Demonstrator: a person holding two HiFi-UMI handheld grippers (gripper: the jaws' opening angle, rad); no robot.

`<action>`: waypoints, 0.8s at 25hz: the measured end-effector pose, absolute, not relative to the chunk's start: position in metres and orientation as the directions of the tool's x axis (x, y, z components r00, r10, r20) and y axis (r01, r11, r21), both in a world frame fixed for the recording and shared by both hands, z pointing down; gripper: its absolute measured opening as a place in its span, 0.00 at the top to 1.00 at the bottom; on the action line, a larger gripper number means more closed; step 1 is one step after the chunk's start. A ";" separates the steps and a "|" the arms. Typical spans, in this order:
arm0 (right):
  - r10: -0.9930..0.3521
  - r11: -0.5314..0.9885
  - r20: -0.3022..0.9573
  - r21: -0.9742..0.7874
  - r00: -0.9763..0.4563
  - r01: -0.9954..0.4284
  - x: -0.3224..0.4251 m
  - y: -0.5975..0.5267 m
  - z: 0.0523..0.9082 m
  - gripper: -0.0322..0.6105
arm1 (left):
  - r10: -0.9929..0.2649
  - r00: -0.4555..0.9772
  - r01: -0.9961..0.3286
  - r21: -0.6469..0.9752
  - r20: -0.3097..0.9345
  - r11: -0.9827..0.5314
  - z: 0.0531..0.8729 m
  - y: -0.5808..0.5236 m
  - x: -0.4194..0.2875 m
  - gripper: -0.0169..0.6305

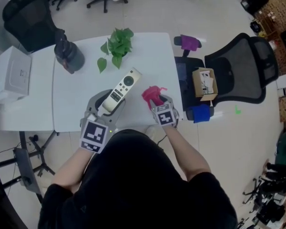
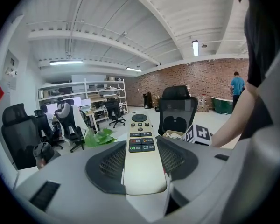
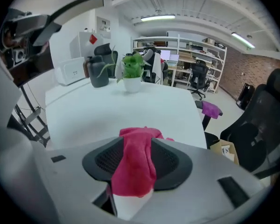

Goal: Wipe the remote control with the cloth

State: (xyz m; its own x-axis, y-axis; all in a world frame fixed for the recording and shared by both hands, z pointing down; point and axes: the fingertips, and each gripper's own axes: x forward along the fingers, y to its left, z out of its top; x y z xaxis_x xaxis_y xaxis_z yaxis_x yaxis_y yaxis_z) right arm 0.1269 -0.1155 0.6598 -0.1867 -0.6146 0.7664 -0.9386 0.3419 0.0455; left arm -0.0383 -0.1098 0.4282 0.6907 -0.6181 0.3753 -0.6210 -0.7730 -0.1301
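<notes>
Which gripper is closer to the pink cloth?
Right. The cloth sits in the jaws of the right gripper; the left gripper, gripping the remote, is off beside it.

free: mid table (image 1: 76,99) | blocked: plant (image 1: 117,46), dark jug (image 1: 68,55) (far edge)

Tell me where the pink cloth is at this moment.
In the head view the pink cloth is over the right part of the table, between the jaws of the right tool, just right of the remote control.
</notes>
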 end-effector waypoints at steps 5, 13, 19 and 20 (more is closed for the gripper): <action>-0.525 0.363 0.837 0.060 -0.151 -0.930 0.131 -0.126 0.705 0.65 | -0.626 0.680 -0.633 -0.127 0.382 -0.764 0.425 -0.109 -0.042 0.65; -0.455 0.335 0.858 -0.081 -0.237 -0.939 0.127 -0.120 0.709 0.79 | -0.622 0.681 -0.622 -0.144 0.386 -0.770 0.429 -0.107 -0.038 0.65; -0.619 0.325 0.732 -0.091 -0.285 -0.941 0.131 -0.125 0.641 0.83 | -0.635 0.673 -0.618 -0.182 0.380 -0.765 0.430 -0.112 -0.036 0.65; -0.650 0.330 0.699 -0.096 -0.300 -0.939 0.131 -0.124 0.621 0.83 | -0.641 0.669 -0.621 -0.190 0.376 -0.760 0.430 -0.114 -0.036 0.65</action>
